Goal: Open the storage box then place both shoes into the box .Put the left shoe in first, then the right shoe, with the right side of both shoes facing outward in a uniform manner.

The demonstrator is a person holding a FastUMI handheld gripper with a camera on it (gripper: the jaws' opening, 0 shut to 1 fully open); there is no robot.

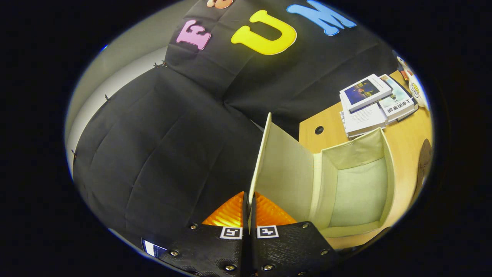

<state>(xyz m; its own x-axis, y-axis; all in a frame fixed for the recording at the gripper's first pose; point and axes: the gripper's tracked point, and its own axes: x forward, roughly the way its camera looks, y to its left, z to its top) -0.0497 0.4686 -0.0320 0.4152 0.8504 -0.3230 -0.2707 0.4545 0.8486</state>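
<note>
Beyond the fingers and off to their right lies a wooden table (pixel 407 134), its light top carrying everything else in sight. The biggest thing on it is the storage box (pixel 357 188) — a pale fabric-lined box, open, its bare interior facing the camera just right of the fingers. Its lid (pixel 282 169), a stiff cream flap, is swung up and stands on edge, running from the box's near corner straight down into the gripper (pixel 249 215). The two fingers are drawn close together with the lid's thin edge pinched between them, both pressing on it. Farther off, past the box's far wall, a small stack of books (pixel 371 104) rests on the table, slightly fanned, covers up. Just ahead of the lid's far corner, a small round dark hole (pixel 319 130) sits in the tabletop. At the far right end of the table, past the books, a small white-and-yellow toy figure (pixel 413 86) is partly visible.
</note>
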